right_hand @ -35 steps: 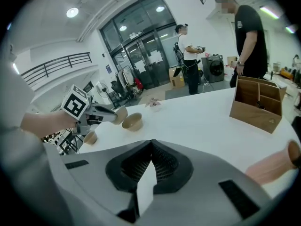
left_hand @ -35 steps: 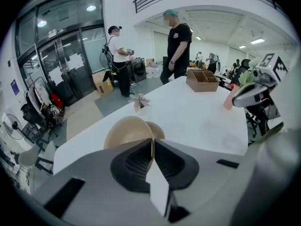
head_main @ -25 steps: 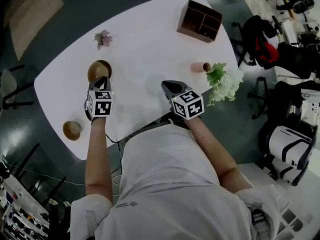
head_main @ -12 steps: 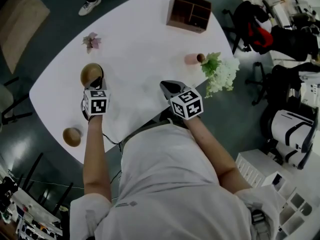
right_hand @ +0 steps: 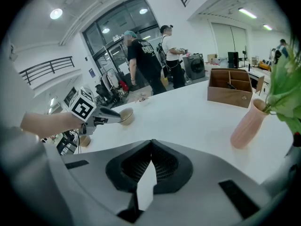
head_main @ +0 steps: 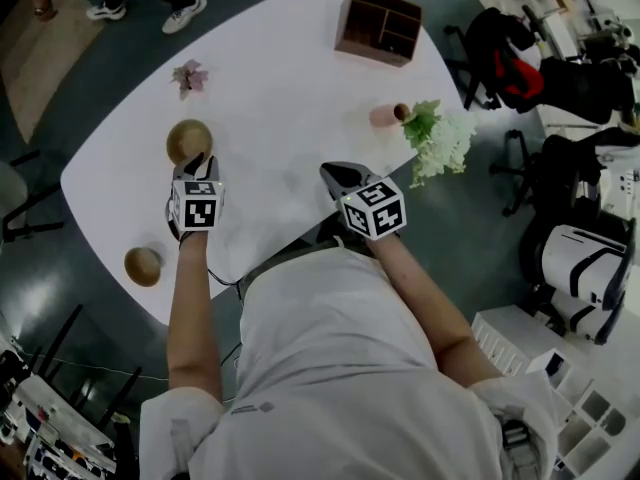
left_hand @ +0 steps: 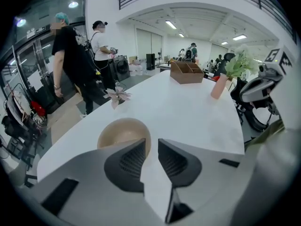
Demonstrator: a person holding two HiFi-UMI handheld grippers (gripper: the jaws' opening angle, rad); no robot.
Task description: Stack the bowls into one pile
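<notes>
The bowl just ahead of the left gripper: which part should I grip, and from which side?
Grip the near rim of the bowl, one jaw inside the wall and one outside, coming from the person's side with the left gripper. It stands upright, mouth up, and looks too wide to span.

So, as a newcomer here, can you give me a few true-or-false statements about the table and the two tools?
1. Two brown bowls sit apart on the white table: the bowl by the left tool and the bowl near the table edge. True.
2. The right tool has its jaws wide open around a bowl. False: its jaws are together and hold nothing.
3. The left tool points at the bowl just ahead of it, jaws slightly apart. True.
4. The wooden organizer box stands on the floor. False: it stands at the far end of the table.
</notes>
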